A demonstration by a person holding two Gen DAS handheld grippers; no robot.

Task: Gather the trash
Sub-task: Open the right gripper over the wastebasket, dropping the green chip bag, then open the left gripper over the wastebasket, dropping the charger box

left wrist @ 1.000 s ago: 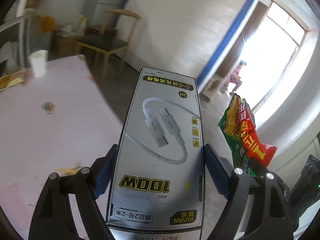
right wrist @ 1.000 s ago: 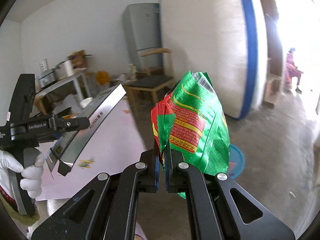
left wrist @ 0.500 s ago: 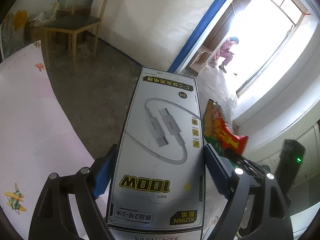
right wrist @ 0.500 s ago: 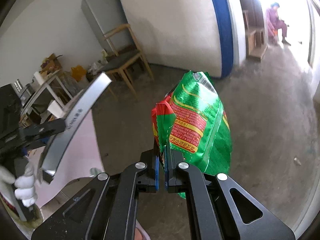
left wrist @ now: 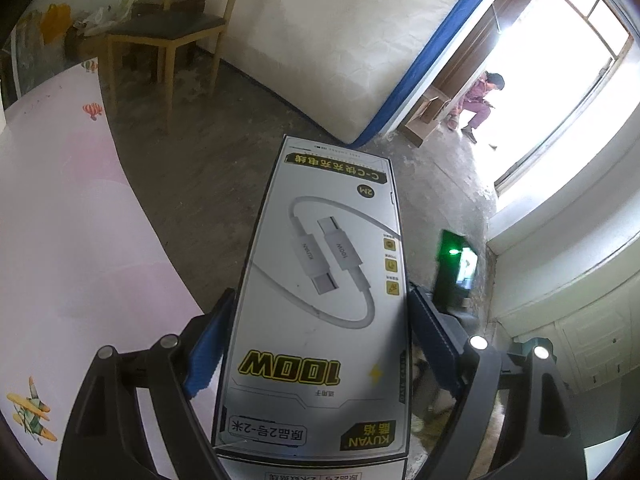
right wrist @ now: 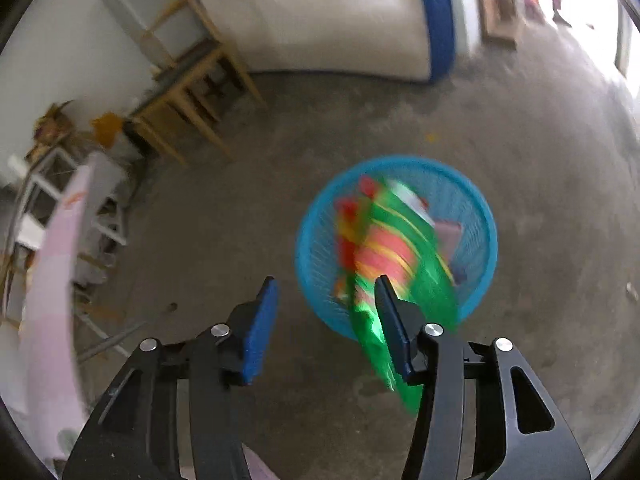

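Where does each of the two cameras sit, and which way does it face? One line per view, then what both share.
Left wrist: sits on the left tool, looking forward and down past the cable box clamped in it, over concrete floor to the doorway; only its own fingers show.
Right wrist: sits on the right tool, looking steeply down at the blue basket; its jaws are opening, the blurred snack bag free between them.
Shared: wooden chair, mattress, pink tablecloth.

Blurred green-red snack bag (right wrist: 394,256) over blue mesh basket (right wrist: 486,216); grey cable box (left wrist: 320,300) gripper-clamped, upright.
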